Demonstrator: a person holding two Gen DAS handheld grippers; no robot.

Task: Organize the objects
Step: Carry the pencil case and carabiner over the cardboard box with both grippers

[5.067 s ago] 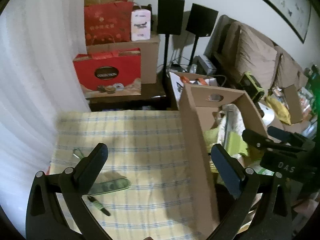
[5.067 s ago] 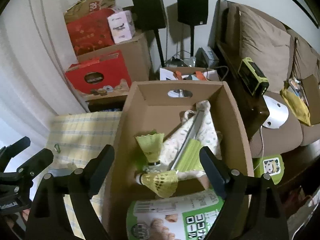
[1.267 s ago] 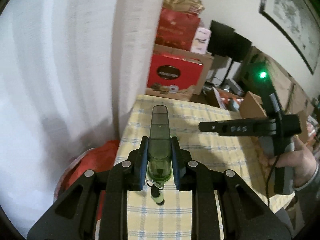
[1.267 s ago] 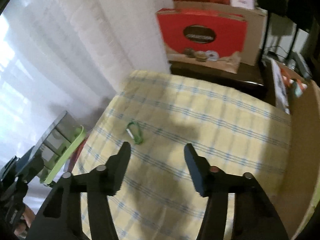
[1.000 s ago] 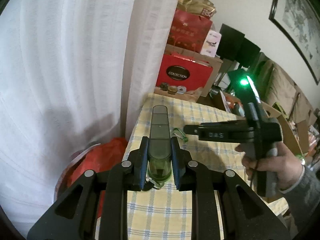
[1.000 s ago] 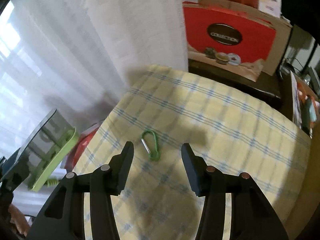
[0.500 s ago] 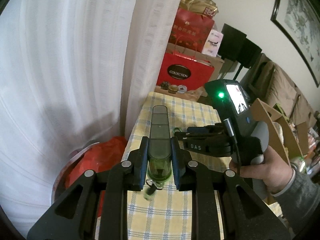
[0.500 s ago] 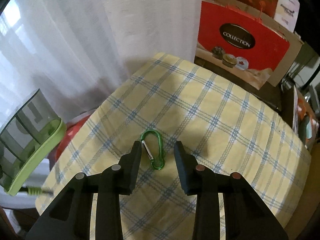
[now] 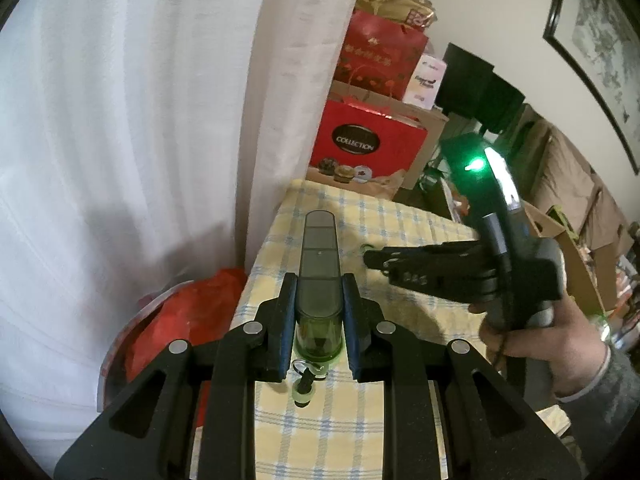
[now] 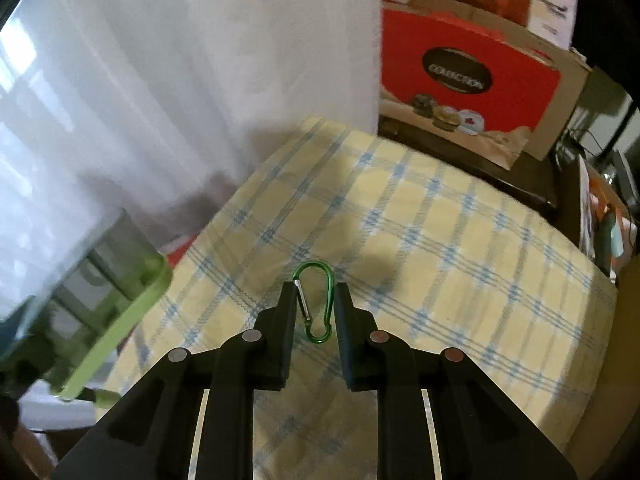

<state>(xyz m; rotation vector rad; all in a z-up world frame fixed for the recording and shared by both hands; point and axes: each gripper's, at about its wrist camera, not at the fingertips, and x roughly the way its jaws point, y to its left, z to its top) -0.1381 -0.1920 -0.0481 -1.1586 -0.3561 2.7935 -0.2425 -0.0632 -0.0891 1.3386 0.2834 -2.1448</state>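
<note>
My left gripper point(image 9: 319, 296) is shut on a long green case with a dark translucent lid point(image 9: 319, 264), held above the table's left edge; a small green tag point(image 9: 303, 385) dangles from its near end. The case also shows at the left of the right wrist view point(image 10: 80, 296). My right gripper point(image 10: 314, 300) is down on the yellow checked tablecloth point(image 10: 440, 240), its fingers closed in around a green carabiner point(image 10: 316, 300) that lies between them. The right gripper shows in the left wrist view point(image 9: 372, 258), low over the cloth.
White curtains point(image 9: 140, 140) hang at the left. Red gift boxes point(image 9: 368, 144) and cardboard boxes stand behind the table. A cardboard box point(image 9: 560, 240) stands at the table's right side. A red bag point(image 9: 180, 320) lies on the floor left of the table.
My right gripper has come down over the carabiner and its fingers have narrowed around it. My left gripper, open and empty five seconds ago, holds the green case and stays nearly still.
</note>
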